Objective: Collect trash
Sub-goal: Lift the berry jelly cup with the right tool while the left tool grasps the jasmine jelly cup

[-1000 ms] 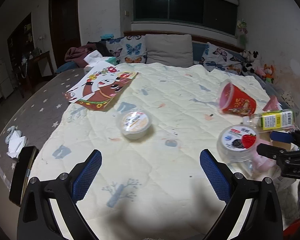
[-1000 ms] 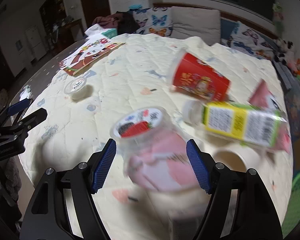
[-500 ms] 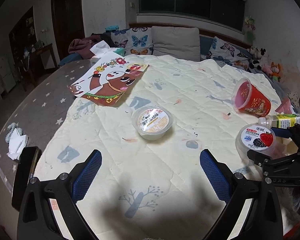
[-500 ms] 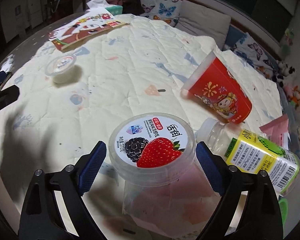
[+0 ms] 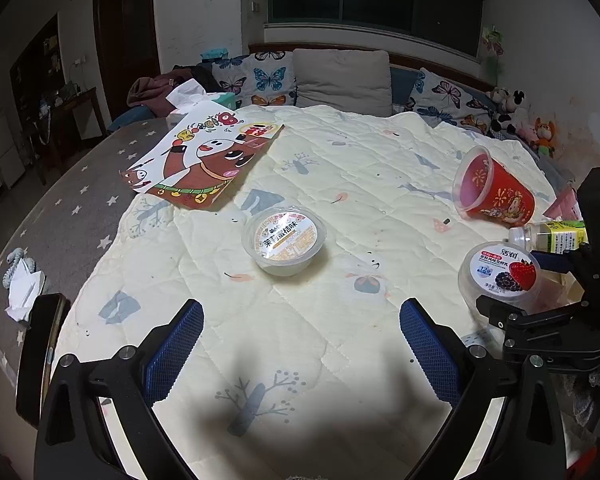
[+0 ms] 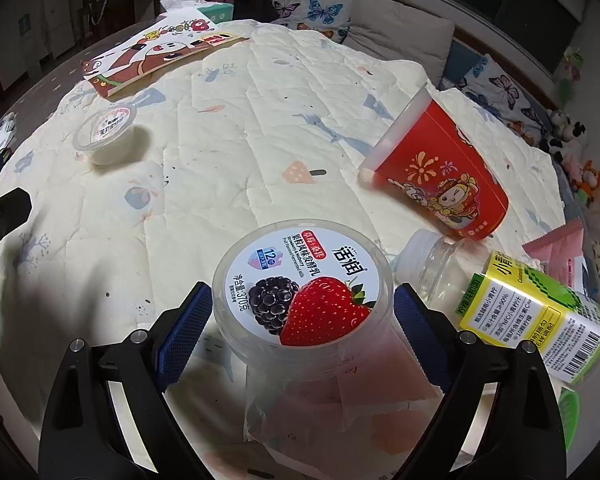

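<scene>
A clear yogurt tub with a strawberry lid (image 6: 302, 286) stands on the cream quilt between my right gripper's (image 6: 302, 316) open blue pads; whether they touch it is unclear. It also shows in the left wrist view (image 5: 504, 276). A red cup (image 6: 440, 176) lies on its side behind it, and a clear bottle with a yellow-green label (image 6: 512, 300) lies to the right. A small jelly cup (image 5: 284, 240) sits ahead of my left gripper (image 5: 300, 336), which is open and empty.
A picture book (image 5: 204, 160) lies at the far left of the quilt. Pink wrappers (image 6: 556, 248) lie at the right edge. Pillows (image 5: 340, 80) and soft toys (image 5: 512, 116) line the headboard. A phone (image 5: 40, 344) and crumpled tissue (image 5: 22, 288) lie on the grey sheet.
My right gripper has closed in around the yogurt tub, which now stands between its pads. My left gripper has moved forward toward the jelly cup.
</scene>
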Demonstrator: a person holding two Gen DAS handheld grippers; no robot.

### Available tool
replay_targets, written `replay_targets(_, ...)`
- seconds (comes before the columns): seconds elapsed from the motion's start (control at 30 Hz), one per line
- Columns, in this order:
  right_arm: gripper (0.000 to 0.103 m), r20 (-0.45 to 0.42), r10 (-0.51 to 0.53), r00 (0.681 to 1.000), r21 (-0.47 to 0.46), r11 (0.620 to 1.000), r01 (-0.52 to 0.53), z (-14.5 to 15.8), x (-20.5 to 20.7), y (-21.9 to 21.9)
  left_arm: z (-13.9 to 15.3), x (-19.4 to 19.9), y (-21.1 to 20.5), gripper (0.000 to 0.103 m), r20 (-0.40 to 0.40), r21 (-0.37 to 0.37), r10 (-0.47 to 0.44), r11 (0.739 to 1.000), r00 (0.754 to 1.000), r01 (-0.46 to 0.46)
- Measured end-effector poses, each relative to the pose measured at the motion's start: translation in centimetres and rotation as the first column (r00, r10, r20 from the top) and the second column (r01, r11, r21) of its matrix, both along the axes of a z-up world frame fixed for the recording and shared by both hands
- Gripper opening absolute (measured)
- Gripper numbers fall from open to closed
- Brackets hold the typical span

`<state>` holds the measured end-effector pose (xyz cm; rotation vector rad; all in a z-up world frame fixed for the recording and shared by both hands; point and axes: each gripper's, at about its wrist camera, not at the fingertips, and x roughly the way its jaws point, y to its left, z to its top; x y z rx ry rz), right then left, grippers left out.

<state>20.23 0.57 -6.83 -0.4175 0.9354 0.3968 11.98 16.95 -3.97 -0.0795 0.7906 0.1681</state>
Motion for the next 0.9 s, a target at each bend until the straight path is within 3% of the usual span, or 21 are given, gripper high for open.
replay_targets(0.33, 0.092, 0.008, -0.021, 1.0, -0.007, 1.0, 0.021, -0.3, -0.1, 0.0, 0.0, 0.3, 0.4, 0.096, -0.007, 0.002, -0.001, 1.0, 1.0, 0.001)
replay_targets(0.77, 0.091, 0.019, -0.045, 0.999, 0.182, 0.982, 0.041, 3.3, -2.3, -2.4, -0.9, 5.4, 1.8, 0.095, -0.051, 0.046, -0.021, 0.999, 0.998, 0.023)
replay_targets(0.9, 0.091, 0.034, -0.047, 0.998, 0.215, 0.976, 0.039, 4.4, -3.4, -3.2, -2.0, 7.4, 2.1, 0.088, -0.078, 0.036, -0.043, 0.998, 0.996, 0.046)
